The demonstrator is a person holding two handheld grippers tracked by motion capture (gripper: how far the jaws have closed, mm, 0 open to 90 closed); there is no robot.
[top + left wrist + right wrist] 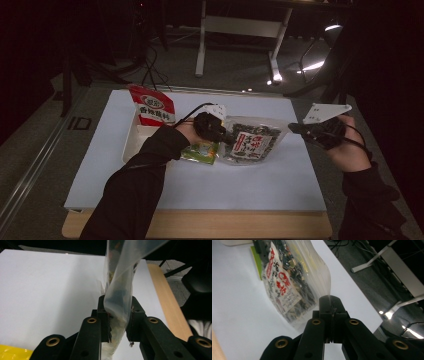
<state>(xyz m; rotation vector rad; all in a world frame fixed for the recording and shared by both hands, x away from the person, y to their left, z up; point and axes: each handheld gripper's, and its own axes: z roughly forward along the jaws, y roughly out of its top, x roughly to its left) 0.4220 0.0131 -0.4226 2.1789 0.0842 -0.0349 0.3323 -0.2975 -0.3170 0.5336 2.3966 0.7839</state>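
risk: snack bag [248, 141] torn or dropped if pulled apart | left gripper [117, 315]: bag's end apparently clamped between its jaws | right gripper [331, 307]: closed tight on bag's clear corner, bench [210, 185] below

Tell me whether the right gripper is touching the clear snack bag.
Touching. In the right gripper view, the right gripper has its jaws shut on the thin clear edge of the snack bag.

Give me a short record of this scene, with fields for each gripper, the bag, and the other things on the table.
left gripper: shut on clear bag, at one edge
right gripper: shut on clear bag, at the opposite edge
clear bag: dark contents, white and red label, held between both grippers above the table
red packet: upright in white tray
green packet: flat, beside the clear bag
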